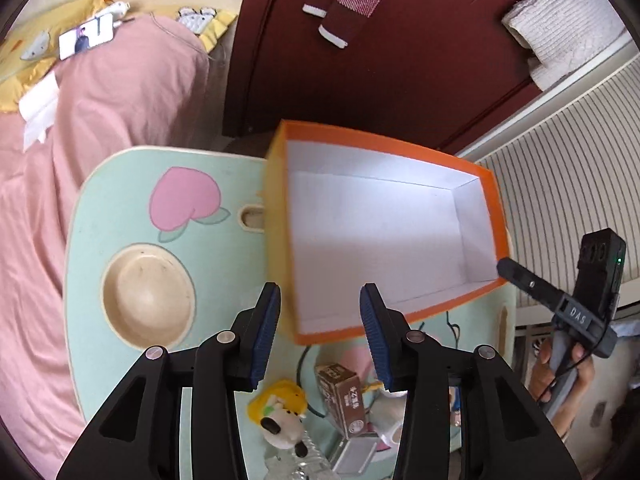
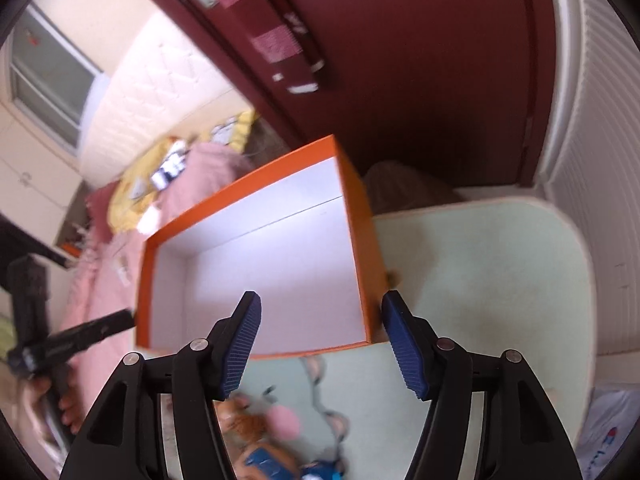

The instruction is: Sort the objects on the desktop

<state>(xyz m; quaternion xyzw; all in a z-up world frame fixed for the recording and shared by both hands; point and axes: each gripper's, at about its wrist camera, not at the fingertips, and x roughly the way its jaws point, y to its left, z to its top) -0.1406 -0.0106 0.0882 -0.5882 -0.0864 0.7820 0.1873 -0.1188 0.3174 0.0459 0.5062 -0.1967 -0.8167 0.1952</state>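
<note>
Hovering by orange box (image 1: 384,224) | left gripper (image 1: 320,336) released | right gripper (image 2: 320,344) released

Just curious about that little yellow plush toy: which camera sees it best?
The left wrist view: the yellow plush toy lies sharp between the open left gripper fingers, beside a small carton. The right wrist view shows only blurred toys, so I cannot pick it out.
</note>
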